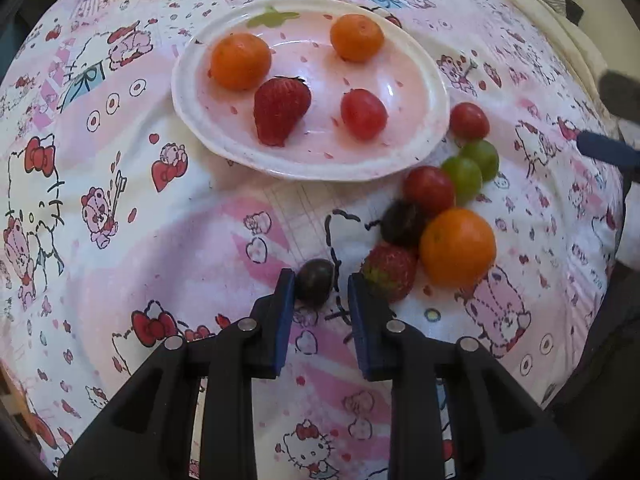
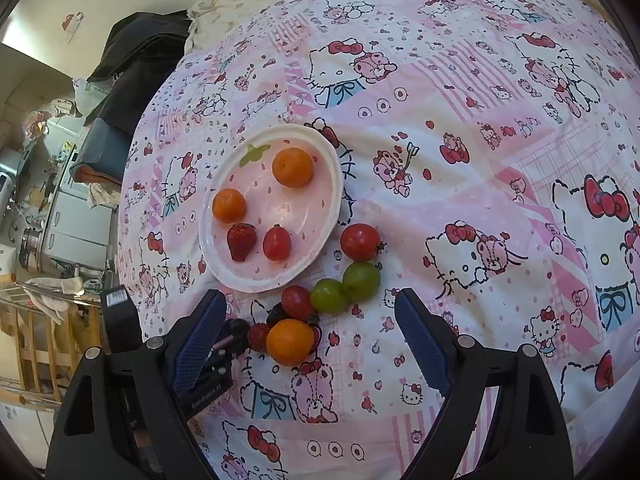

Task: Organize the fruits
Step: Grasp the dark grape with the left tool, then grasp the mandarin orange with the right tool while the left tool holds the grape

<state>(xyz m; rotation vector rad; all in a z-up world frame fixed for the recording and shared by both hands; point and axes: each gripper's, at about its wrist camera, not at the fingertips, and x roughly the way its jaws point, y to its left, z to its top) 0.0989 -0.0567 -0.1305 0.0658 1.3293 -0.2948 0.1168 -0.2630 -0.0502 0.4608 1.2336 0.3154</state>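
Left gripper (image 1: 320, 286) fingers narrow, bracketing dark grape (image 1: 315, 282), not yet clamped. Small, soft, slippery: pinch middle gently. Right gripper (image 2: 310, 320) fingers wide, empty.

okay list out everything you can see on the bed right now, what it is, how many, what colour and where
plate: 1, white rim with pink centre, on the bedsheet
oranges on plate: 2, orange, far side of the plate
strawberry on plate: 1, red, near side of the plate
red grape on plate: 1, red, beside that strawberry
loose red fruits: 2, red, on the sheet by the plate's rim
green grapes: 2, green, touching each other between the red ones
loose orange: 1, orange, nearest end of the cluster
loose strawberry: 1, red, against the orange
dark grapes: 2, dark purple, one in the cluster, one at the left gripper
bedsheet: 1, pink and white cartoon print
left gripper: open around a dark grape
right gripper: open above the cluster
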